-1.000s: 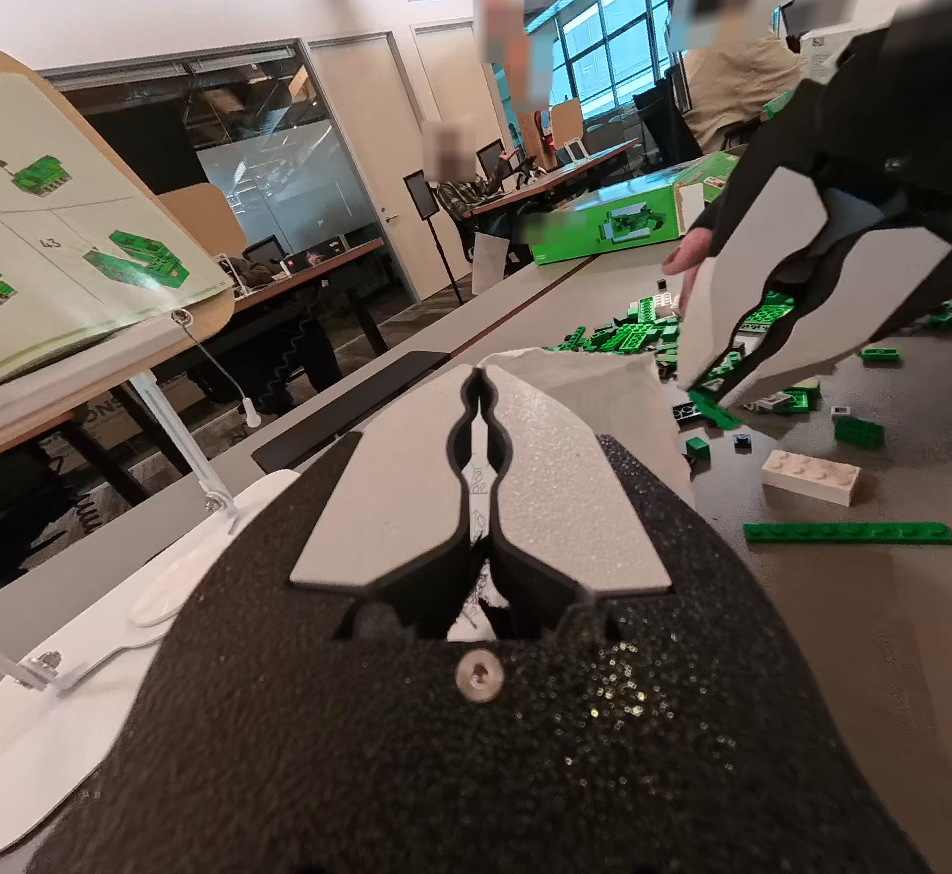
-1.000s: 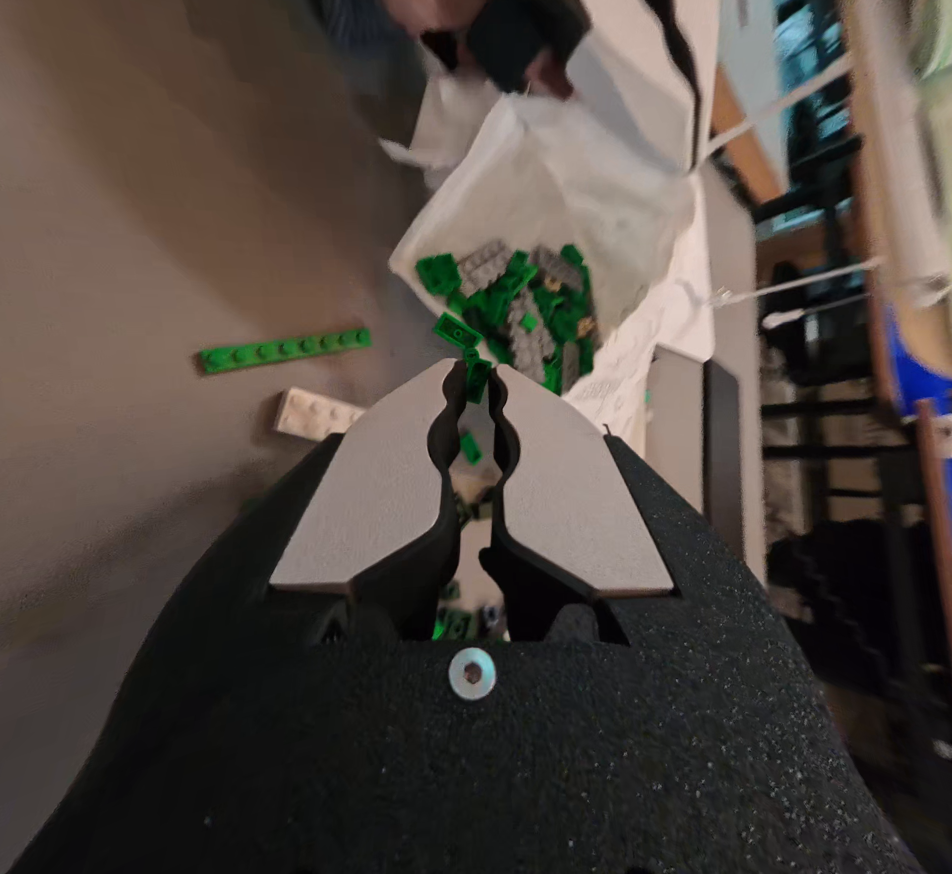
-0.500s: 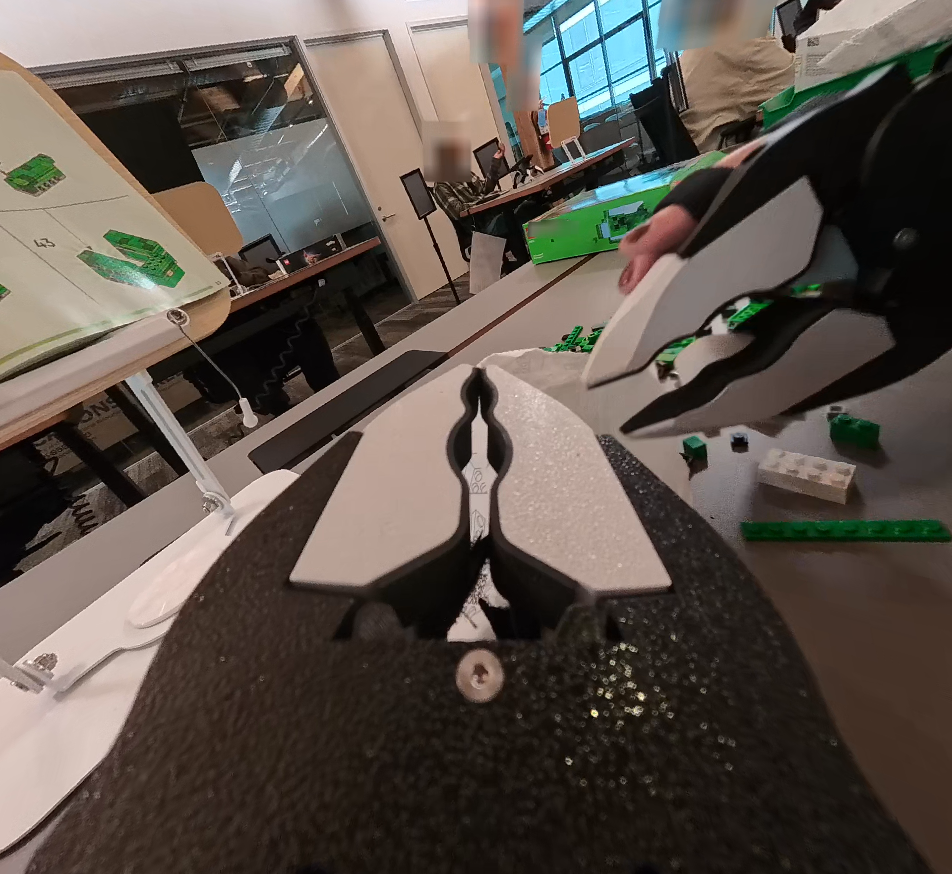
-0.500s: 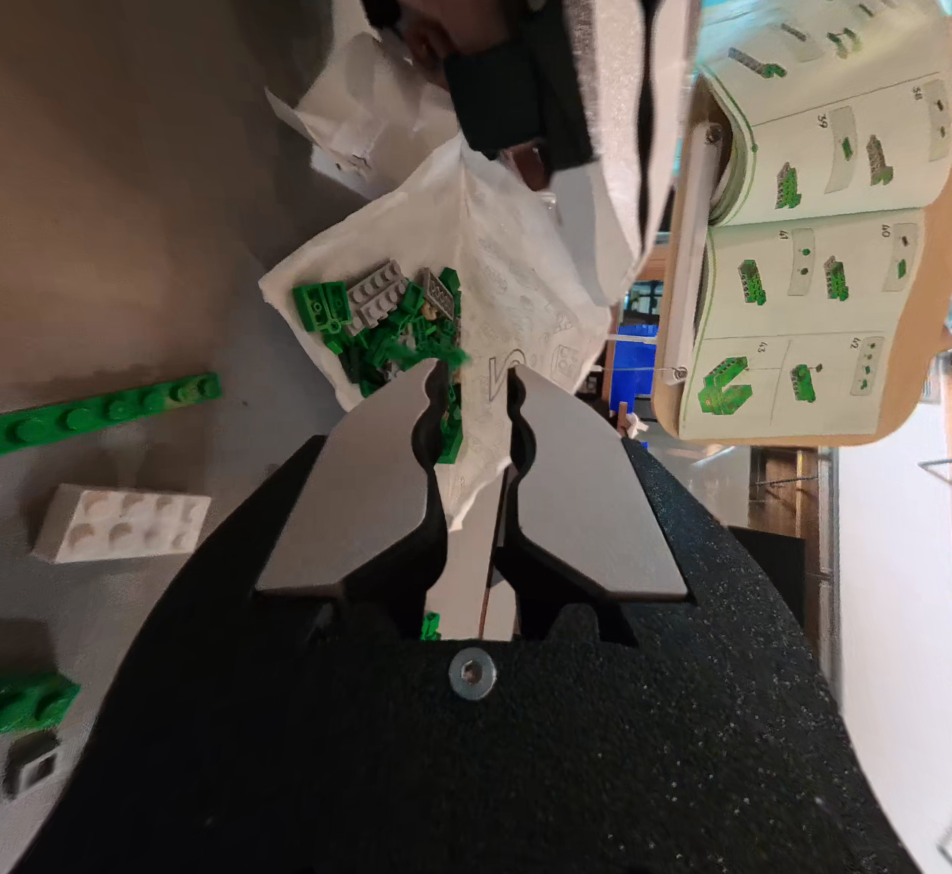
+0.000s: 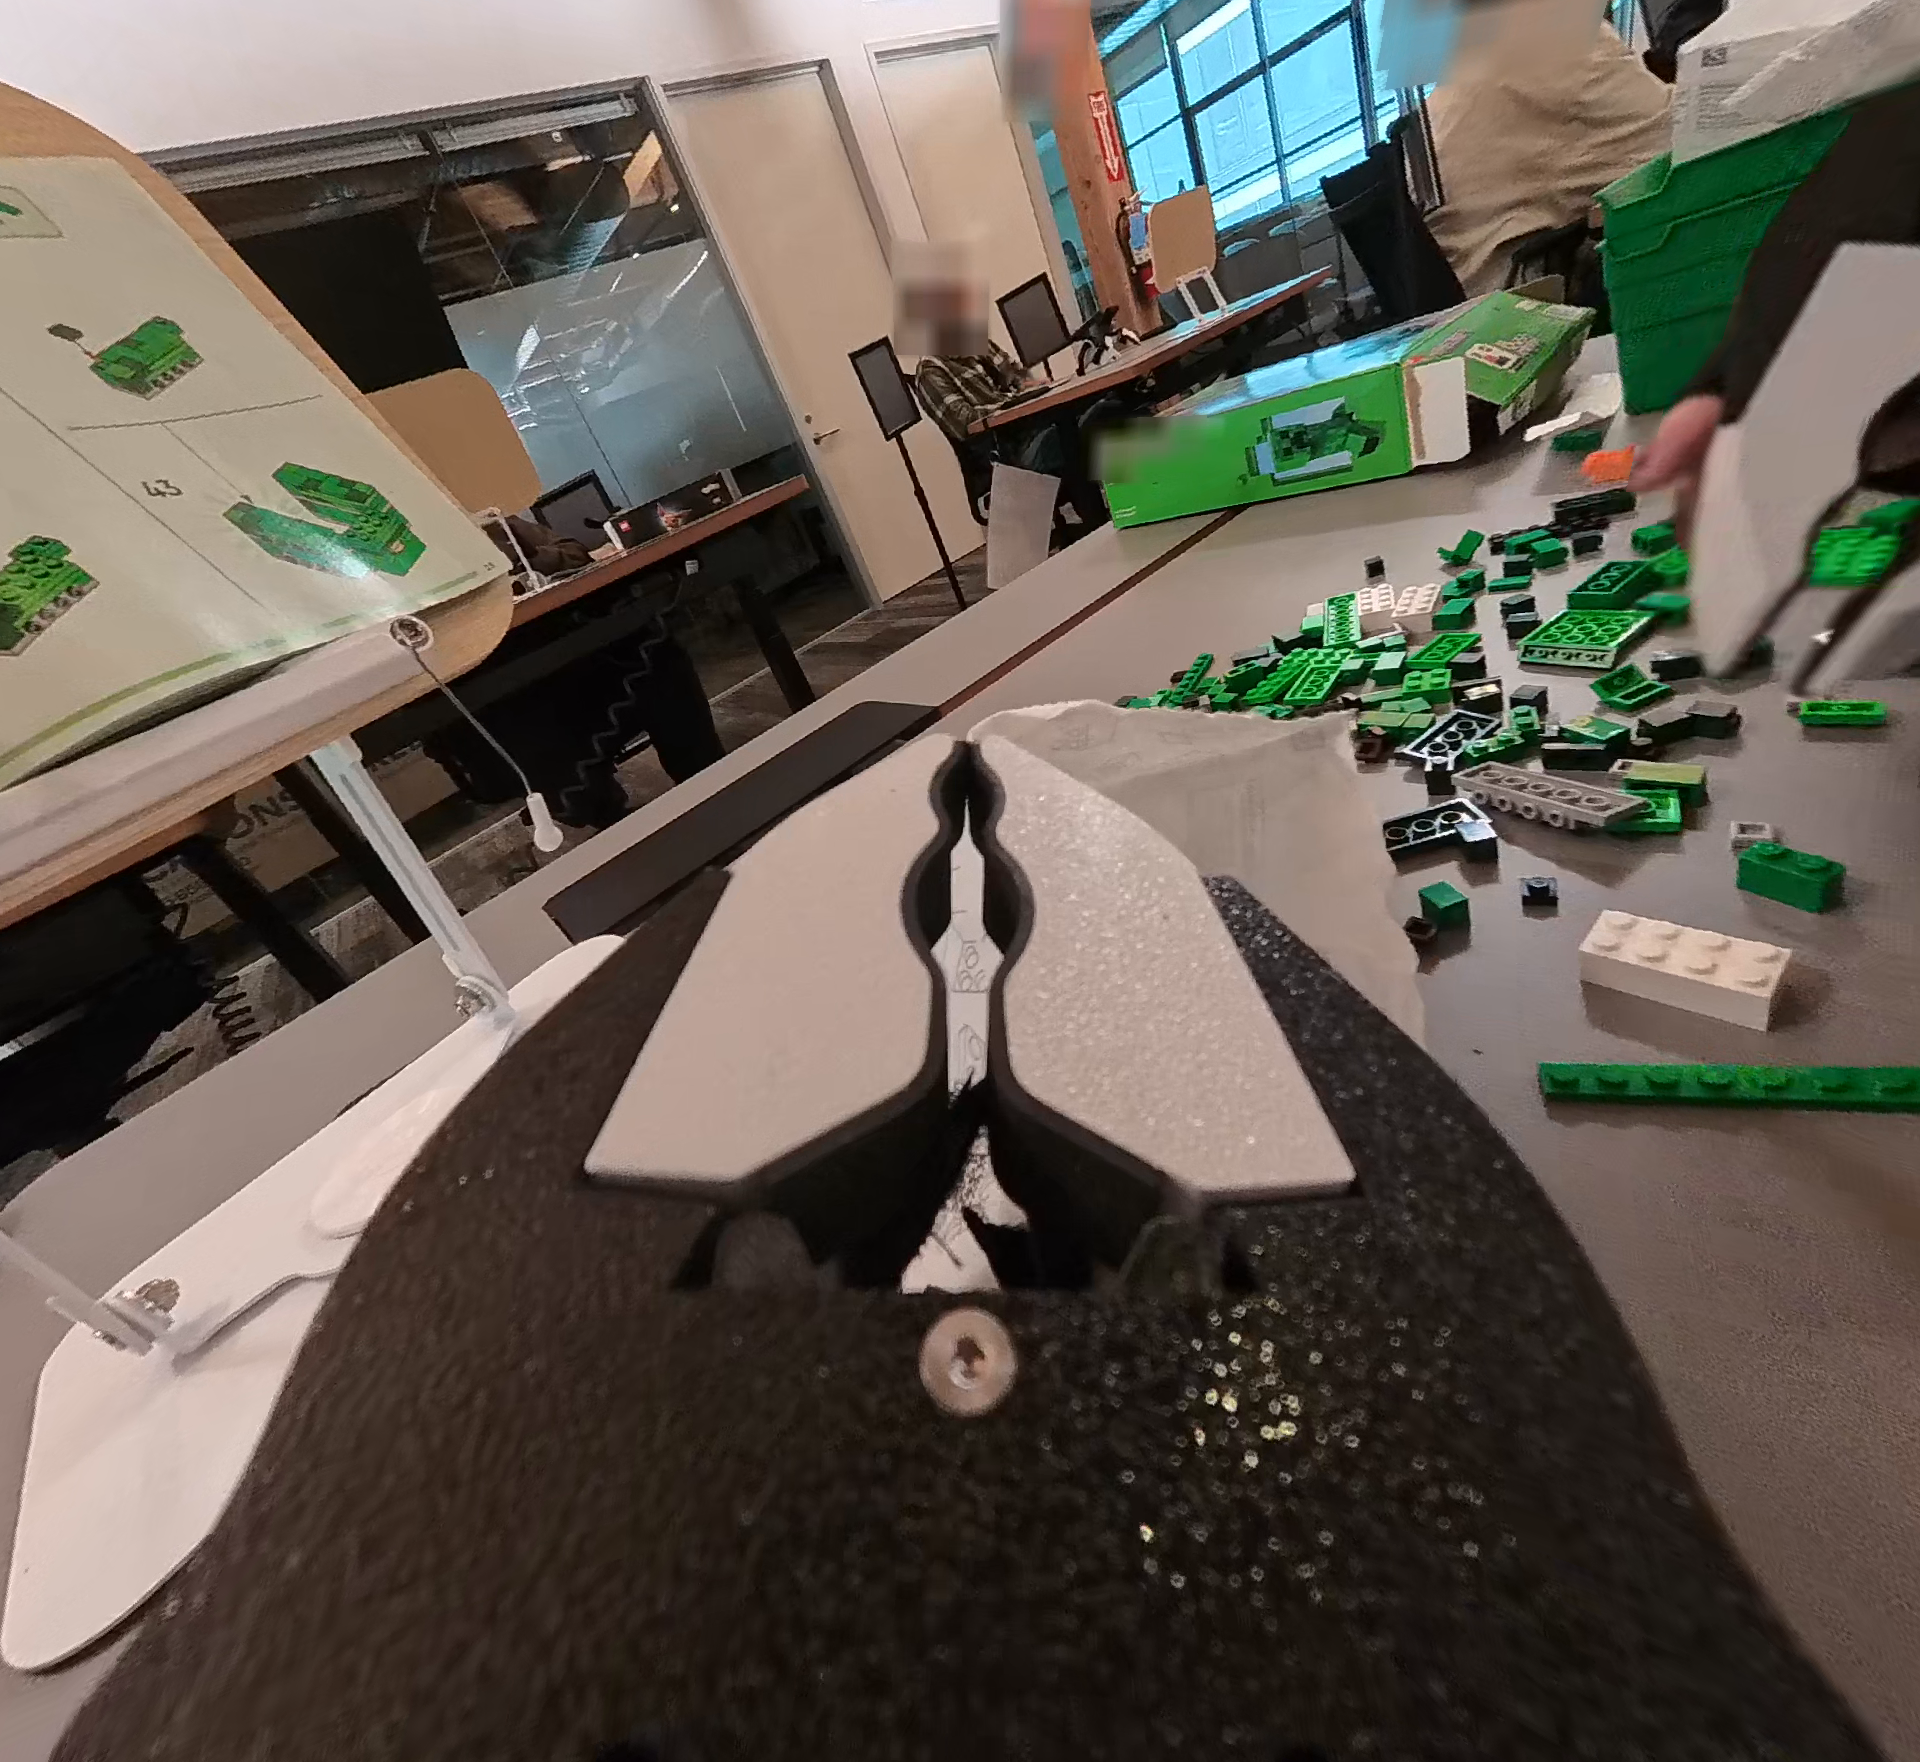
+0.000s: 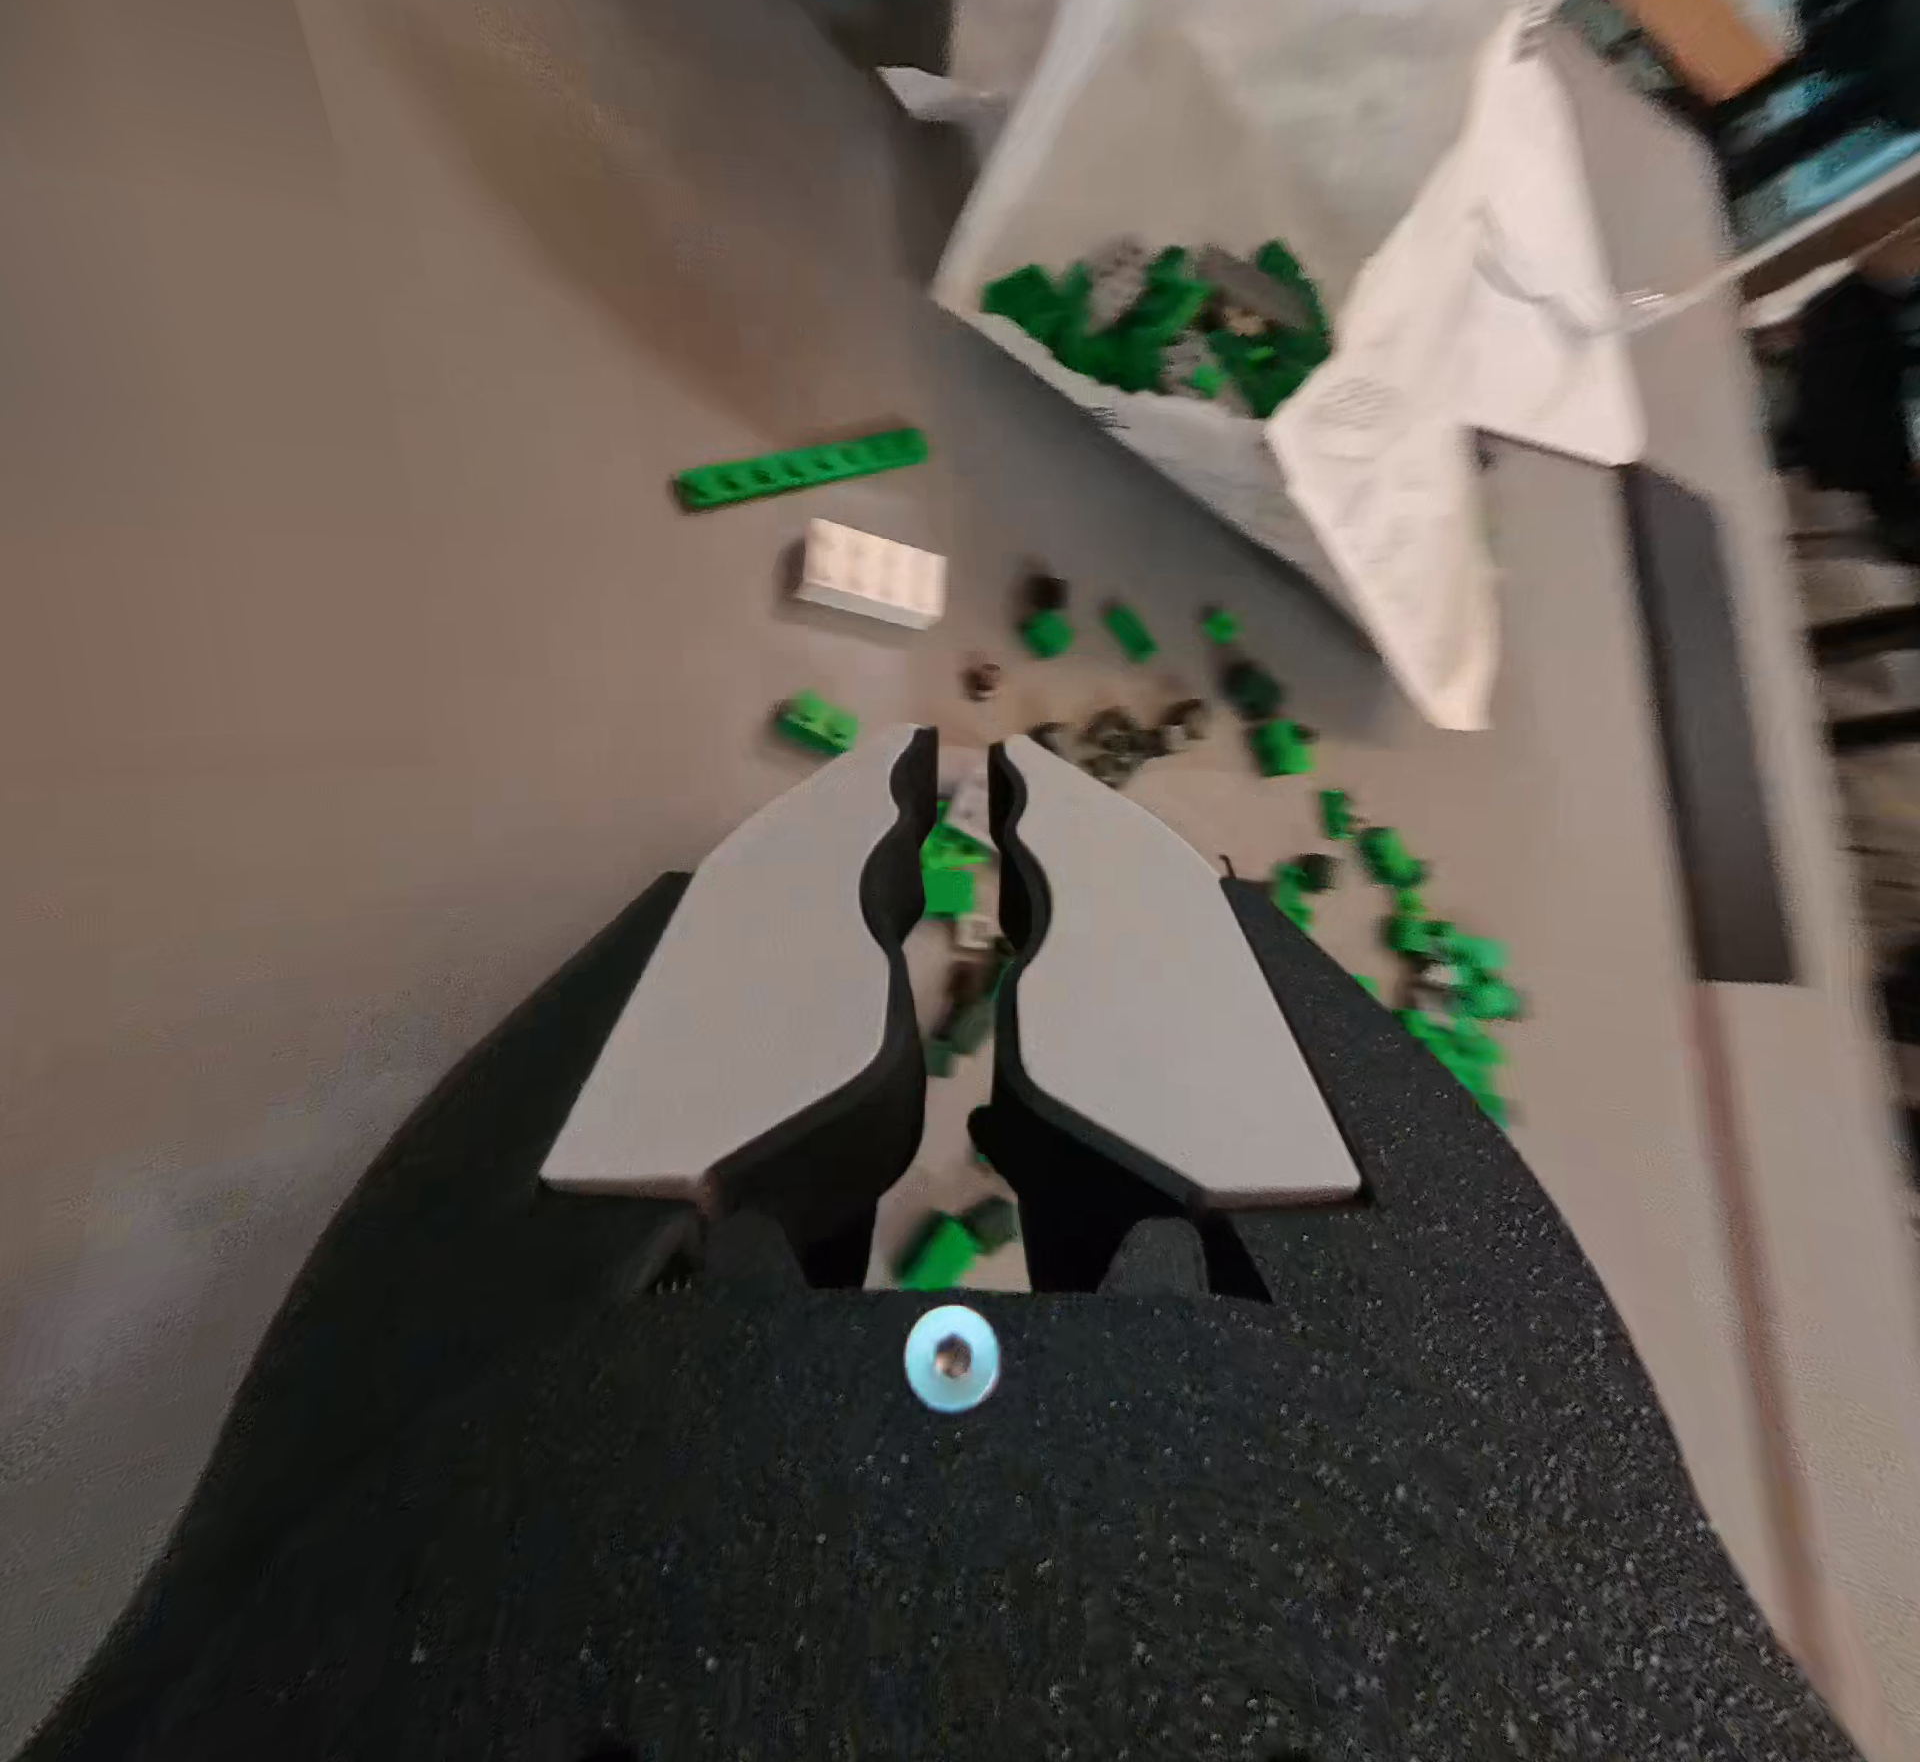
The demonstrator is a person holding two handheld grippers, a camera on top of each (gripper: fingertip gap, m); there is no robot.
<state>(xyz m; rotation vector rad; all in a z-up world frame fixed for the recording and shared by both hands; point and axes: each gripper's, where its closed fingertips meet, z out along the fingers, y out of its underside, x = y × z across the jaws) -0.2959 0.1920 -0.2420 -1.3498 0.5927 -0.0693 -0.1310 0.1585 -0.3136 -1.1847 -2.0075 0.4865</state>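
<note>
left claw [image 5: 968,756] pinches the bag [image 5: 1226,777], lower centre; right claw [image 6: 961,746] narrow over loose bricks [image 6: 1444,964], maybe holding 1, blurry.

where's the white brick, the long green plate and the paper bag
white brick [image 5: 1685,967], left wrist view, on its studded top.
long green plate [image 5: 1725,1086], left wrist view, mid-length of the strip.
paper bag [image 6: 1288,102], right wrist view, on its inner white wall.
</note>
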